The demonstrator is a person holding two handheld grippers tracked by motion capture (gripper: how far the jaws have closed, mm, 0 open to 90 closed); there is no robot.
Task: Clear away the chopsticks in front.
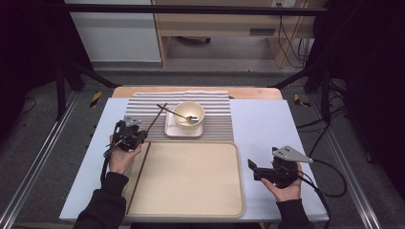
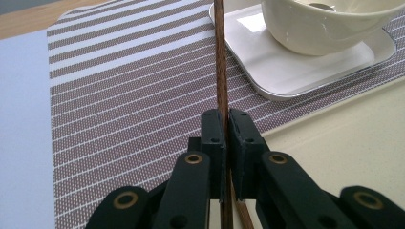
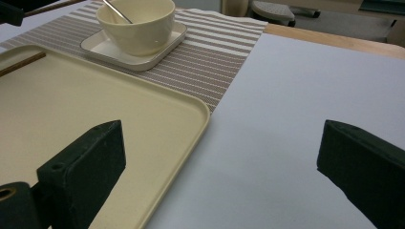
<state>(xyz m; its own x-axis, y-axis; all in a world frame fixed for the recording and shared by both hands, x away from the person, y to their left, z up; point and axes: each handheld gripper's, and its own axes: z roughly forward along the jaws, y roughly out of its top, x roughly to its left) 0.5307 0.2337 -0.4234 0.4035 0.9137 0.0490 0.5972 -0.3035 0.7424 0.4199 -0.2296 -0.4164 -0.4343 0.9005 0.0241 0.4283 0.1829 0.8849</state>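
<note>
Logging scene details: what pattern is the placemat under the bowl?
Placemat: brown and white stripes, clearest in the left gripper view.

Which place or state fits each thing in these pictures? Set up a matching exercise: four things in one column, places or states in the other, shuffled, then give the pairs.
Things:
1. chopstick
2. spoon
3. bowl
4. right tongs

Places or states:
A. stands on the square white plate
B. open above the pale table cover, beside the tray
C. clamped between the jaws of the left tongs
D. rests in the bowl, handle leaning over its rim

Pairs: 1-C, 2-D, 3-A, 4-B
</note>
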